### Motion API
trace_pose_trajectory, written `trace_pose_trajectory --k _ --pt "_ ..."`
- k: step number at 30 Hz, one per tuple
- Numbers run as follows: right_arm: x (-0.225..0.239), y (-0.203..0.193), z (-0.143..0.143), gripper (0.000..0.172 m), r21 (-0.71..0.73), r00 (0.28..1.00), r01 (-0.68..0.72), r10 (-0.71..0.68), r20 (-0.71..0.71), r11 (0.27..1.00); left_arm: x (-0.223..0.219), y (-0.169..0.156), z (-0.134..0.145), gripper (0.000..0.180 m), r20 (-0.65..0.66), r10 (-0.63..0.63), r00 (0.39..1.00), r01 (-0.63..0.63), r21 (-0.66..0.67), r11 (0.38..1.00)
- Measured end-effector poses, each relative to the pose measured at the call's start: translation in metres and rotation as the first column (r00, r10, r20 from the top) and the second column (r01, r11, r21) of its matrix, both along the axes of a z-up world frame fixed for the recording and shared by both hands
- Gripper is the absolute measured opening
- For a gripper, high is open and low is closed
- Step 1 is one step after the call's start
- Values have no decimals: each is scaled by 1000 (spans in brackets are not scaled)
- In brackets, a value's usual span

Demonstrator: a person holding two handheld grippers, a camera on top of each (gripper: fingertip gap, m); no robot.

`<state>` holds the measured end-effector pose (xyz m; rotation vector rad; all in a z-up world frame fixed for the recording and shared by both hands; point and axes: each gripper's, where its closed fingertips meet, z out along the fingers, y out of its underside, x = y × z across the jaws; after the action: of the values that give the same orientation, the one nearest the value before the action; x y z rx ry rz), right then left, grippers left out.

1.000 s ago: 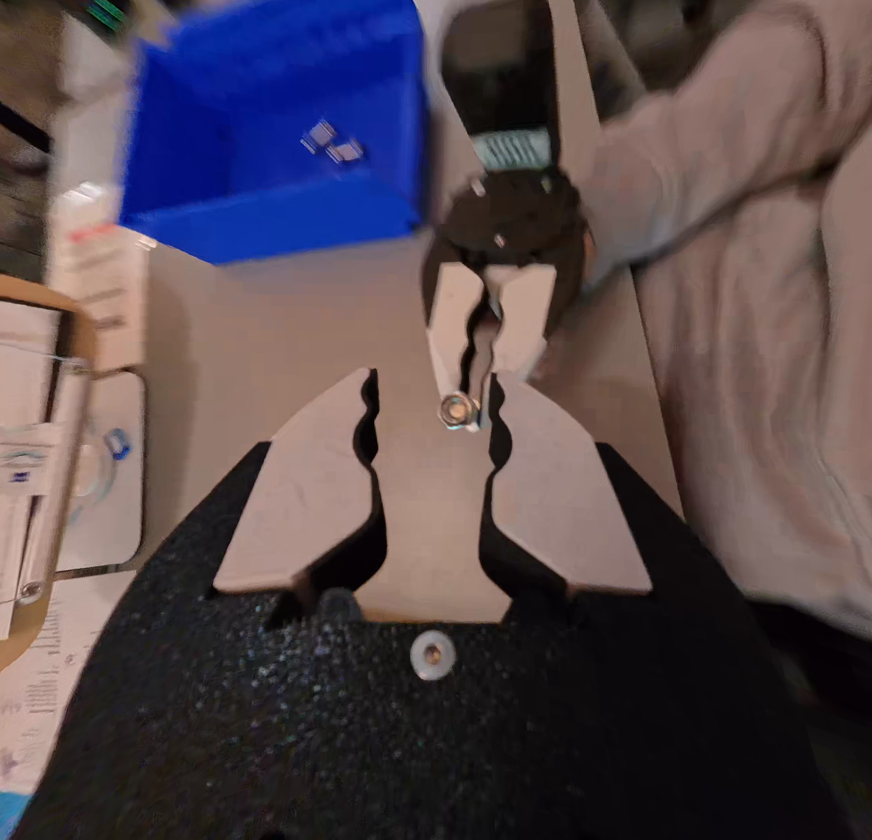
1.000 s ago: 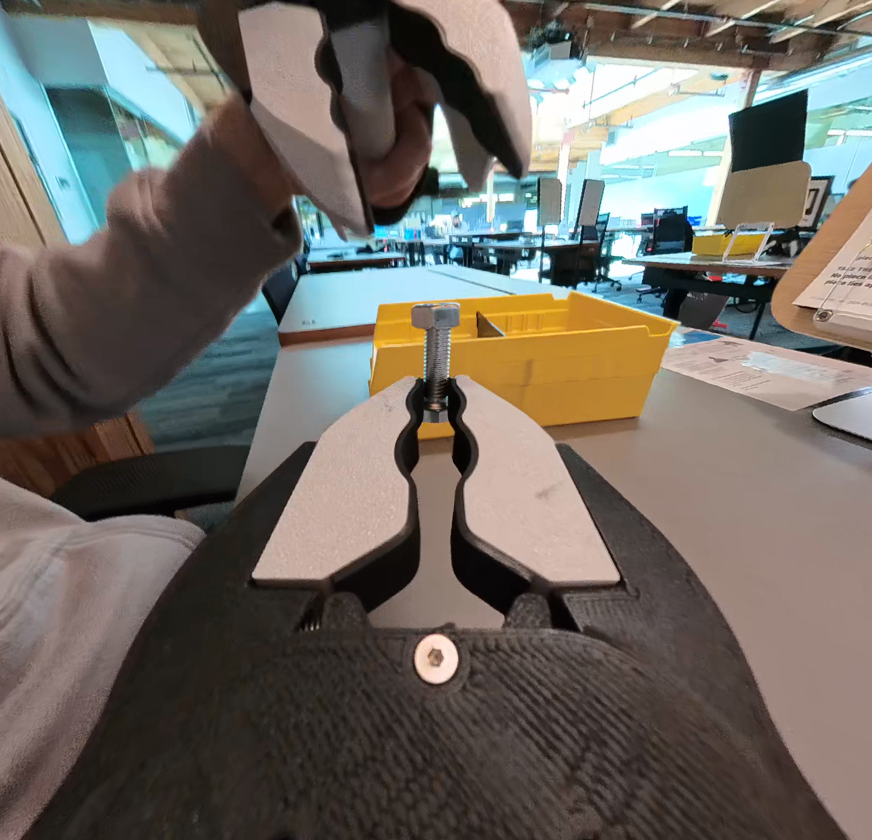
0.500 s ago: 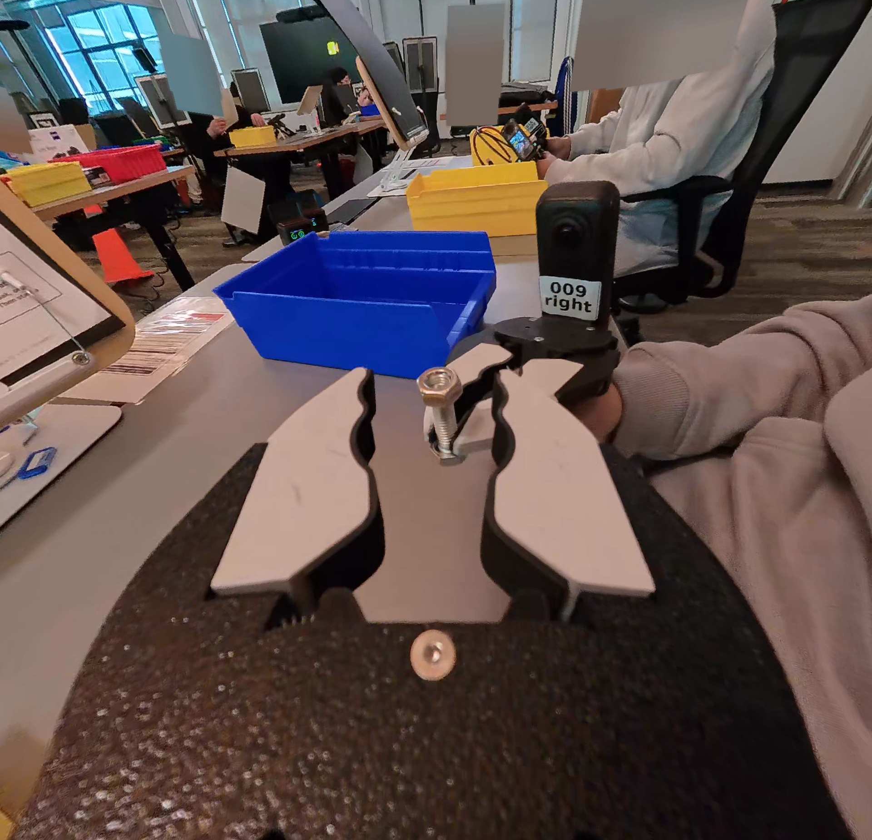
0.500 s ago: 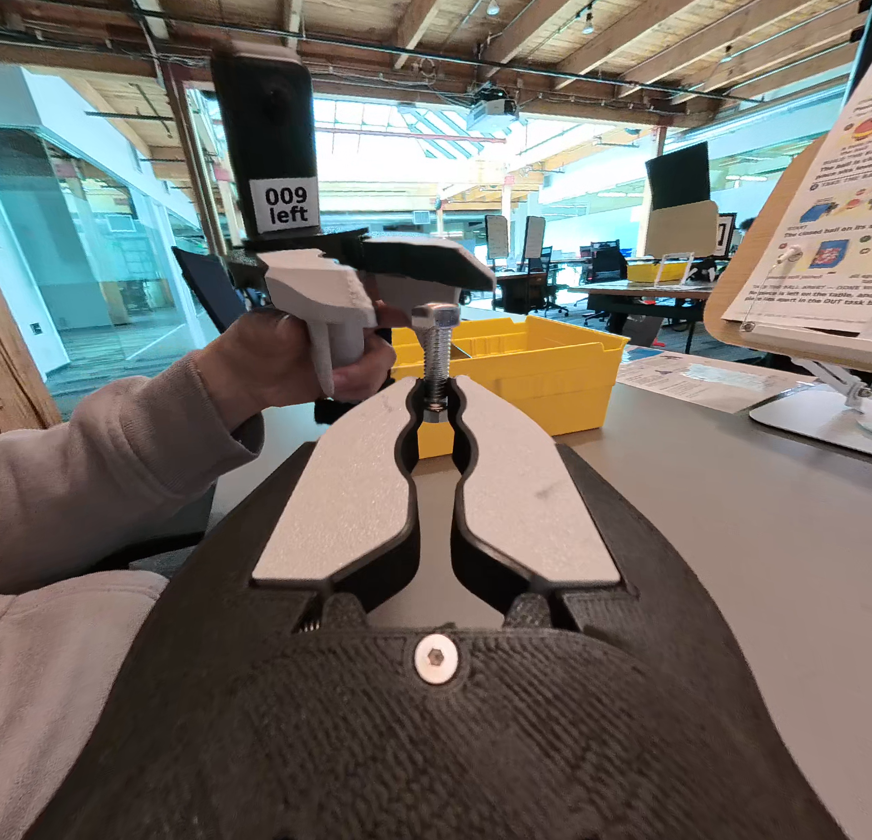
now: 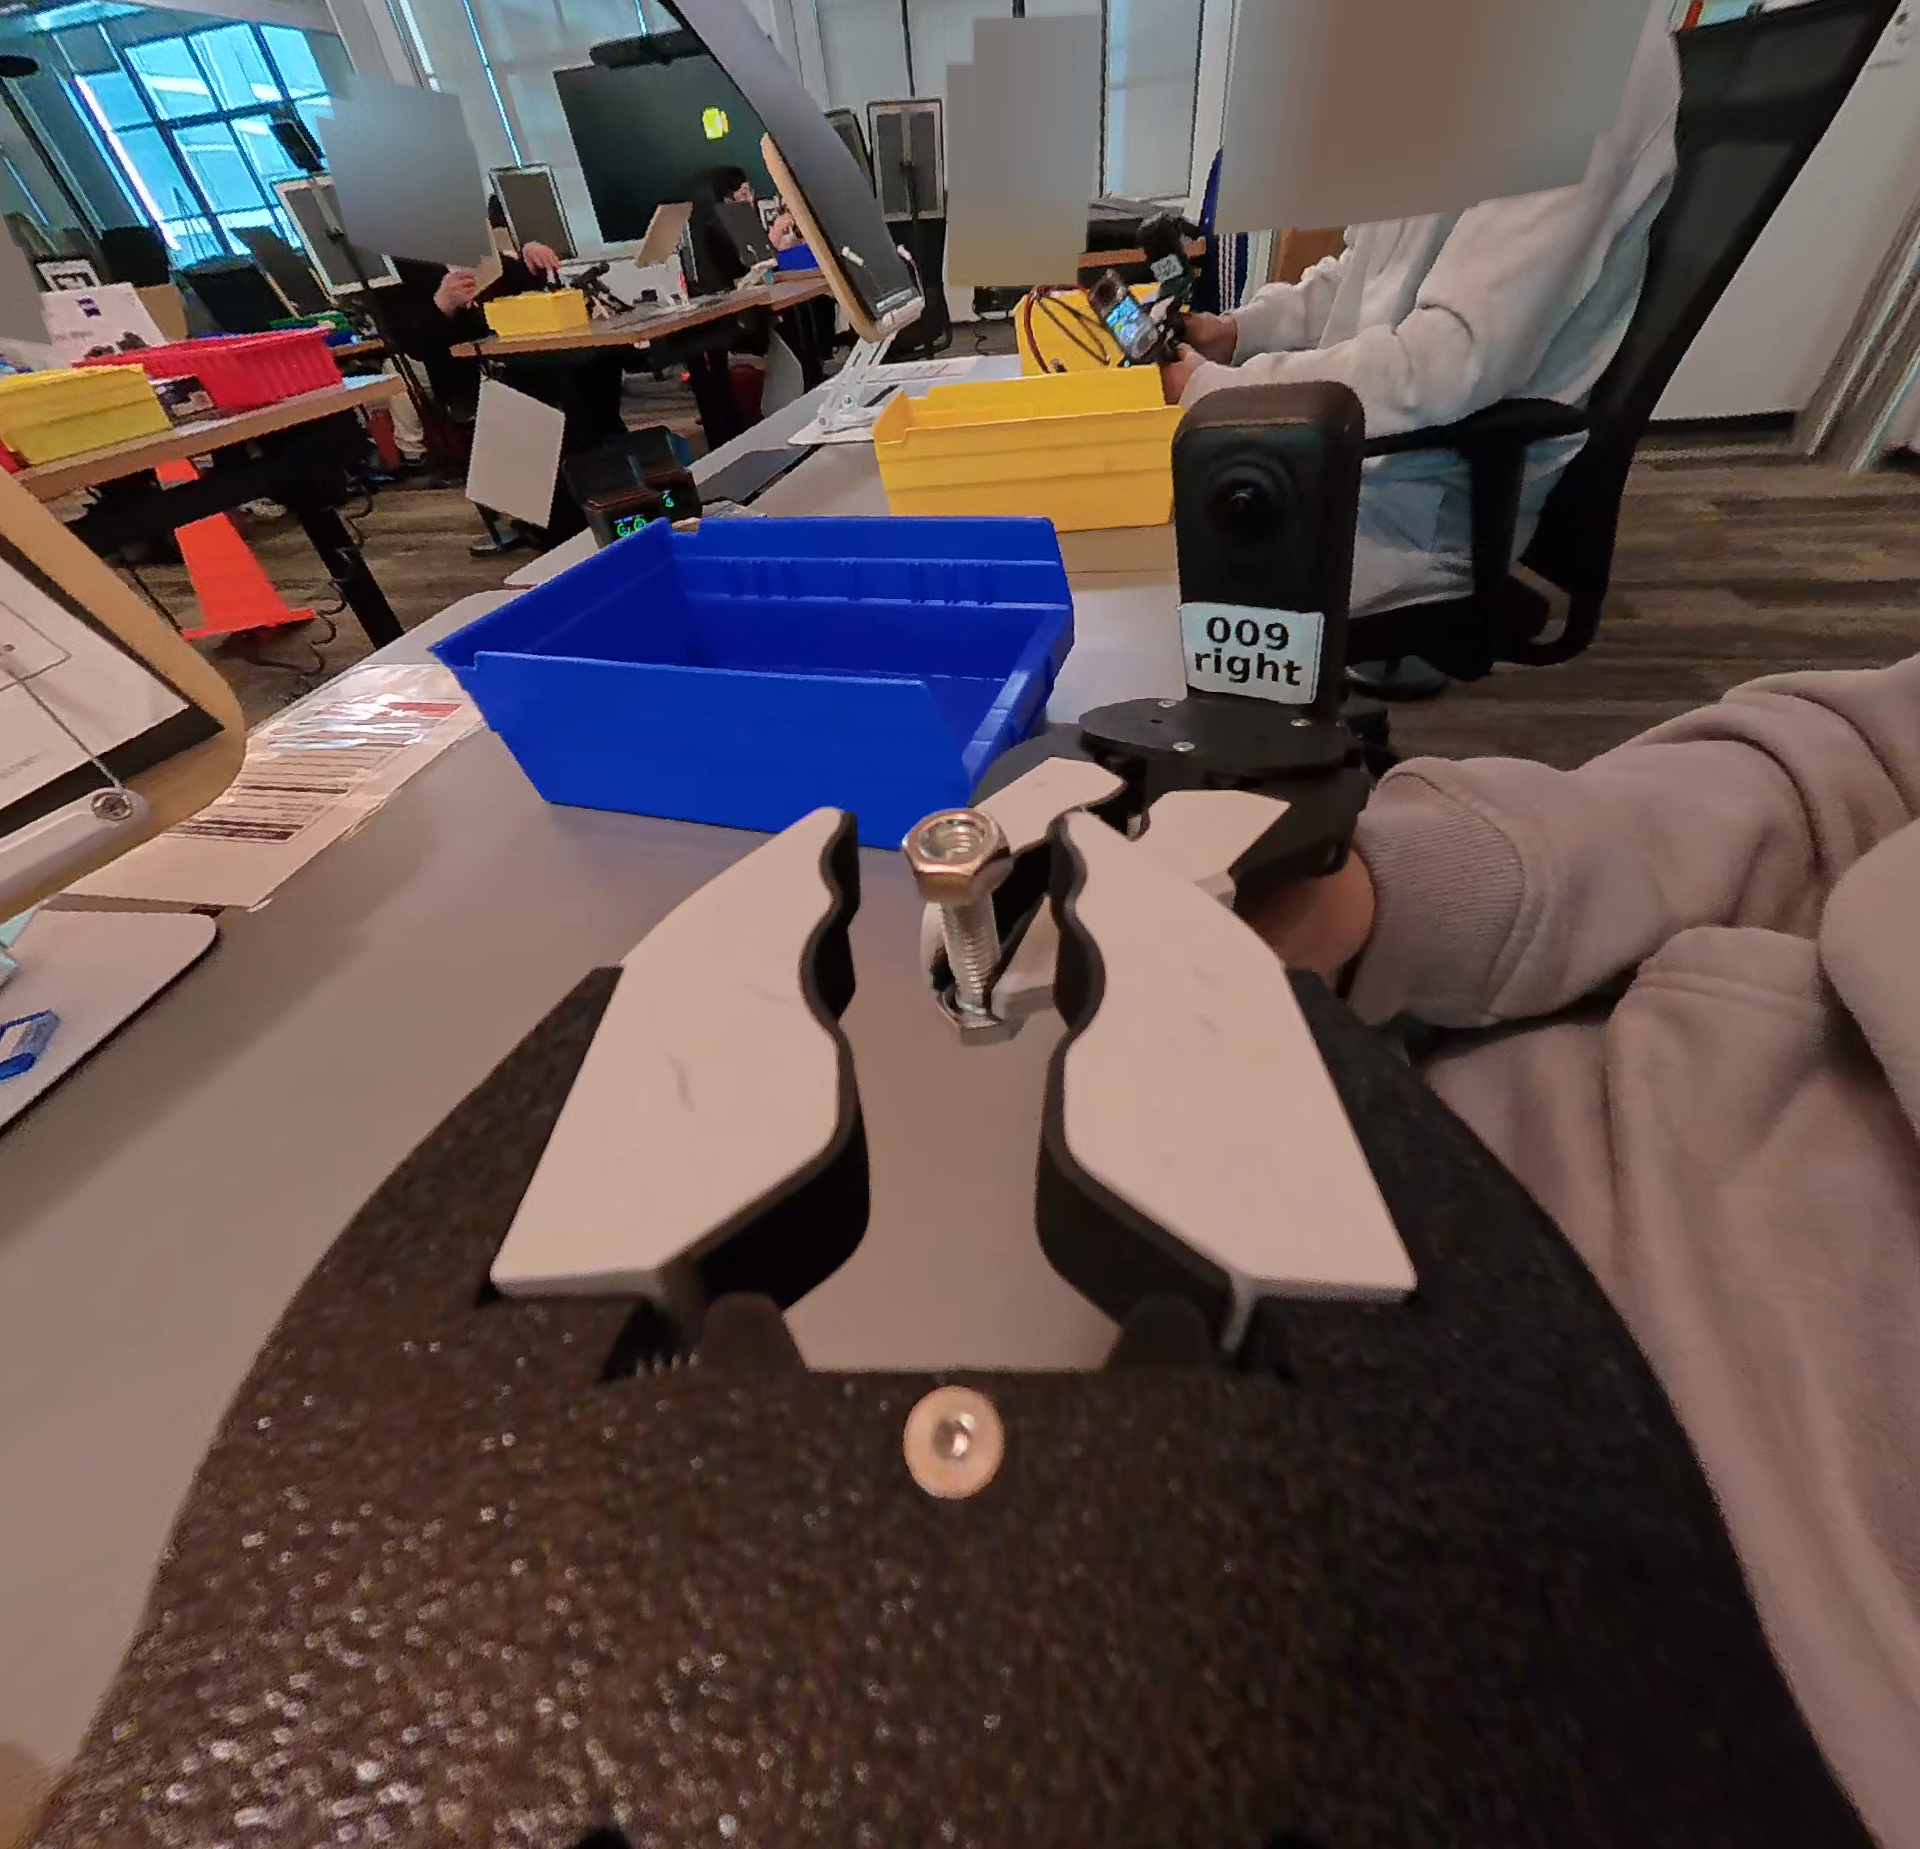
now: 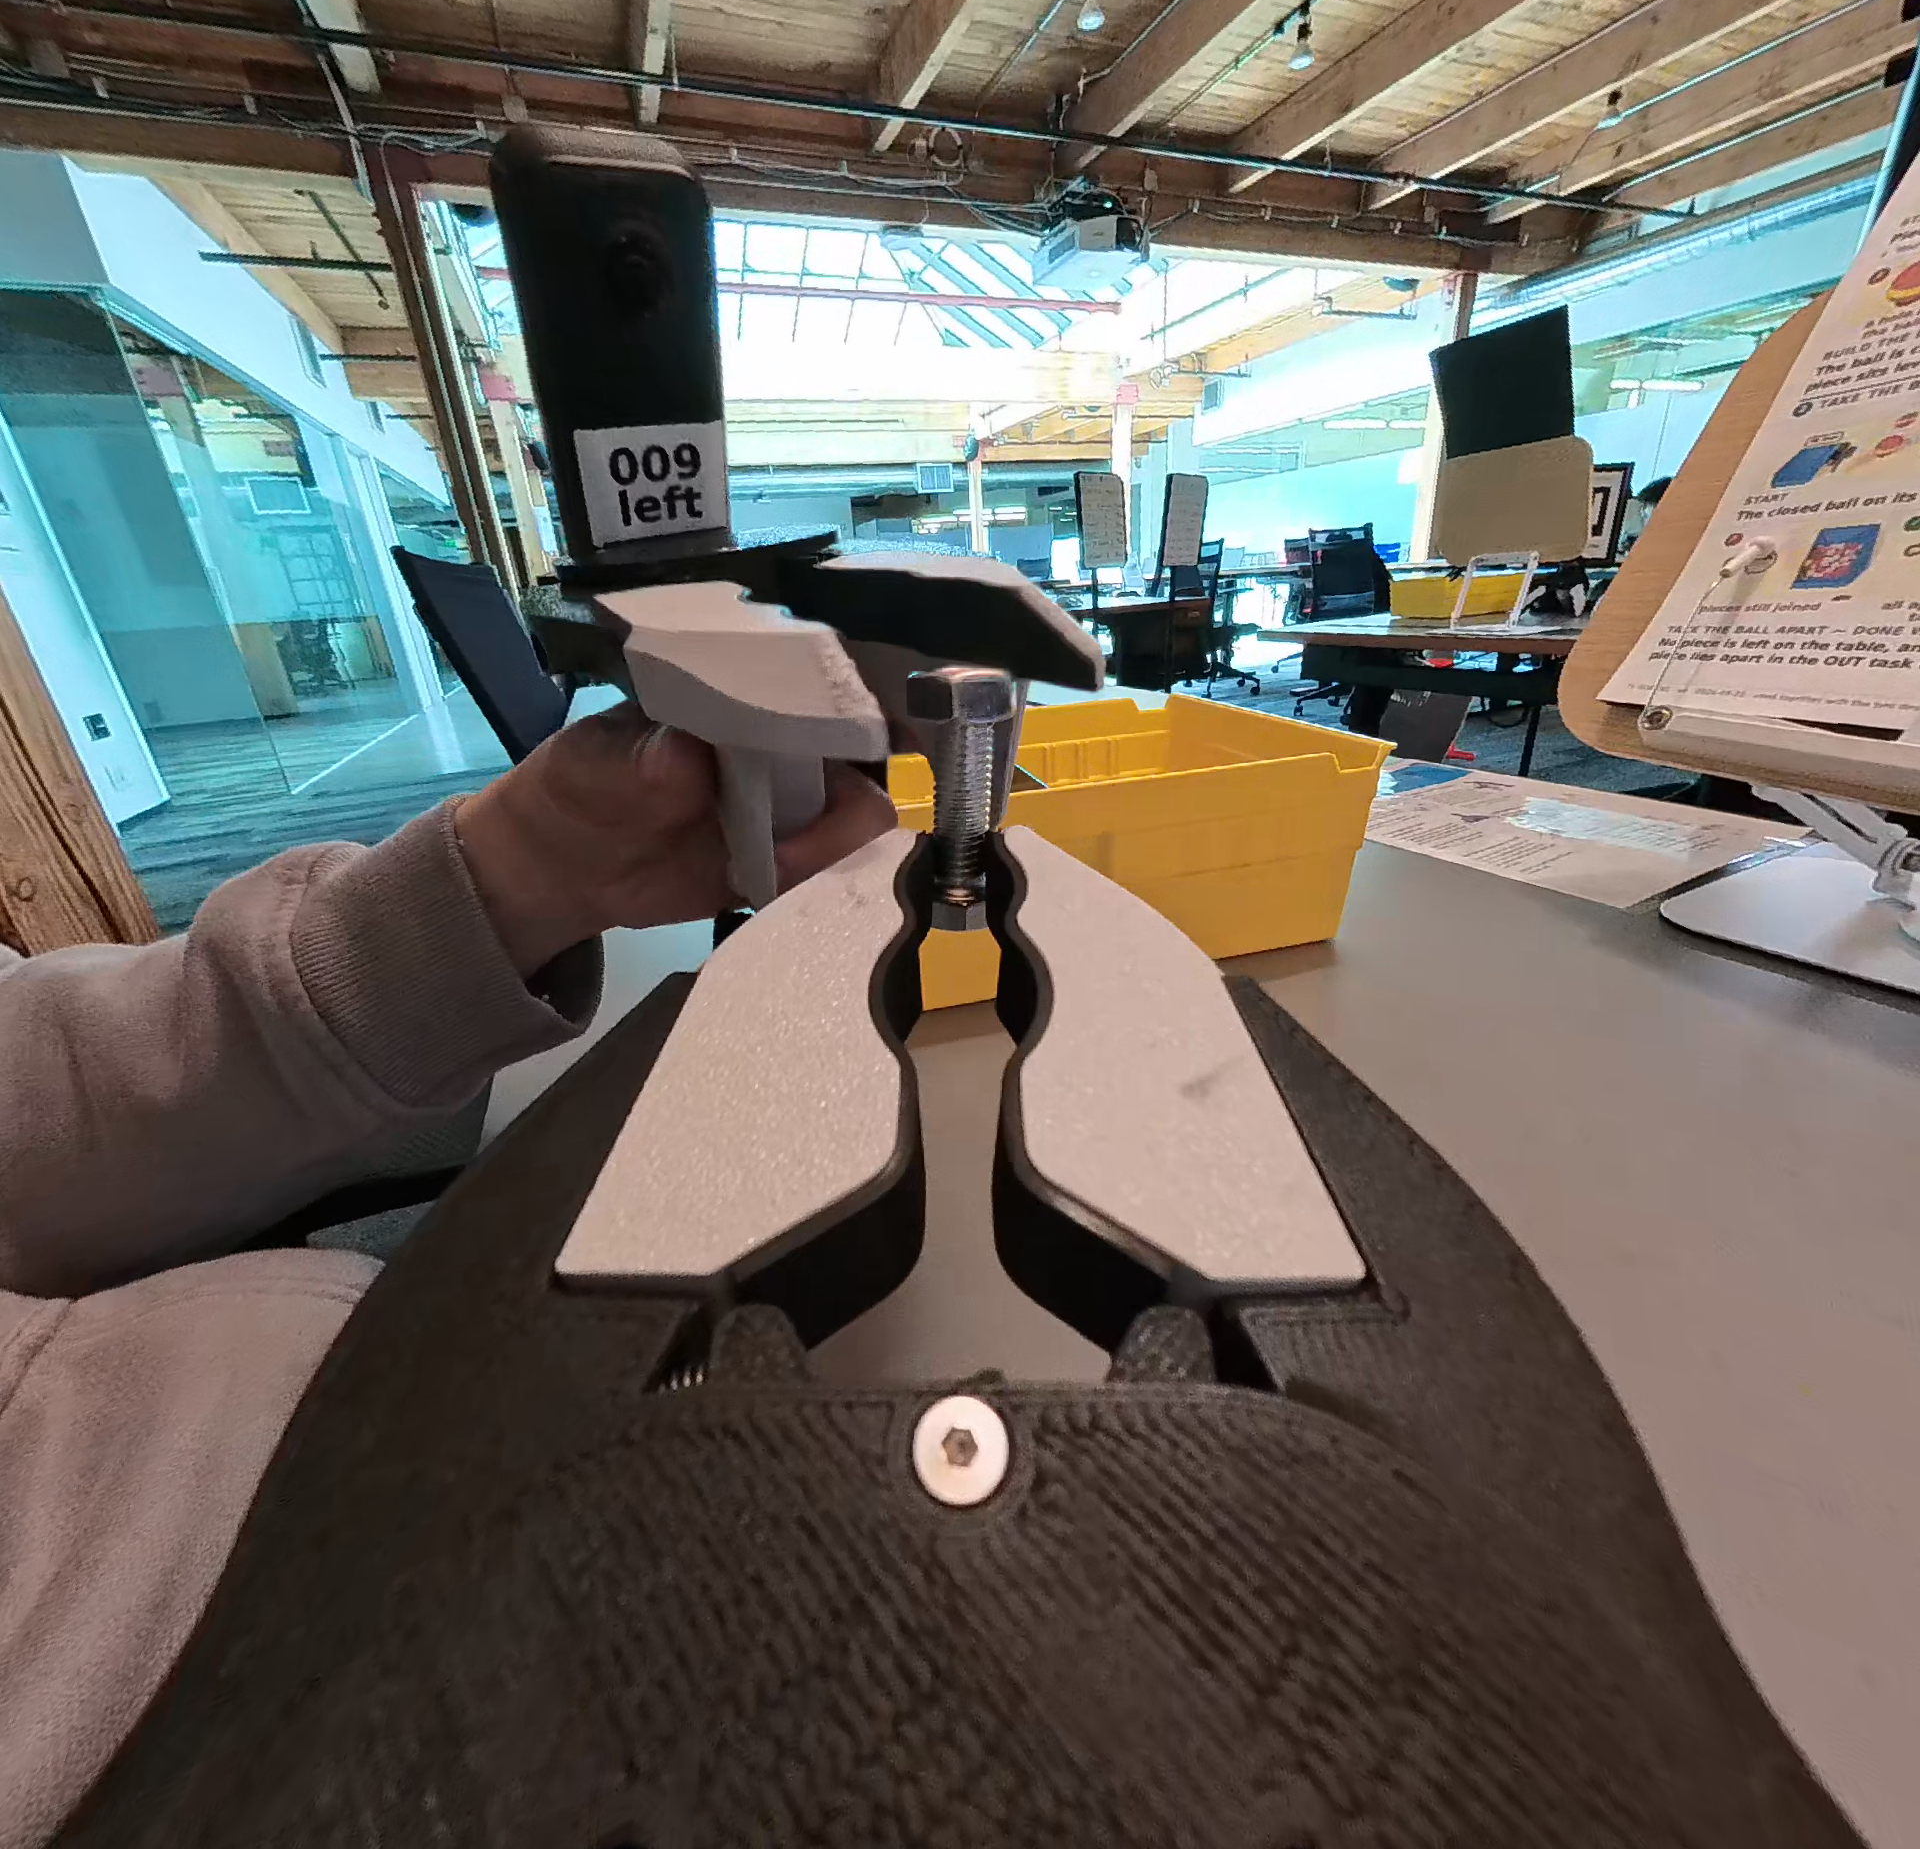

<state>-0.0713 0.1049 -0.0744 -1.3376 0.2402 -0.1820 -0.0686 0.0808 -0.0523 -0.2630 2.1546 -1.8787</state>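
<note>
a silver threaded steel bolt with a hexagonal head (image 6: pixel 964 773) is being held upright, and everything here is placed against it. just below its head, the shank is being pinched between the fingers of the right gripper (image 6: pixel 961 890), with a small hex nut (image 6: pixel 958 911) sitting at the shank's lower end inside the pinch. the left gripper (image 5: pixel 951 869) is being held level with the head, its fingers (image 5: pixel 774 926) spread to either side, a clear gap showing on the left and the right-hand gap too narrow to judge; nothing is being gripped by it. beyond the bolt in the left wrist view a blue plastic bin (image 5: pixel 769 687) is standing on the grey desk (image 5: pixel 436 926); behind it in the right wrist view, a yellow plastic bin (image 6: pixel 1164 823).

judged as advice: the head should be centred between the spread fingers before they are closed, contact being made on opposite flats, level, while the shank is being kept firmly clamped and vertical so that nothing is tilted.
</note>
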Motion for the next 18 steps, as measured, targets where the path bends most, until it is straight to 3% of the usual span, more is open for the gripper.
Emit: trace_pose_trajectory --k 10,18 --pt "-1 -1 1 9 5 1000 -10 10 4 1000 -2 -2 -1 19 -30 -30 999 30 -15 999" --pt "-9 4 -8 9 -68 996 -84 85 23 994 -11 5 -11 19 -71 -121 990 123 29 992"
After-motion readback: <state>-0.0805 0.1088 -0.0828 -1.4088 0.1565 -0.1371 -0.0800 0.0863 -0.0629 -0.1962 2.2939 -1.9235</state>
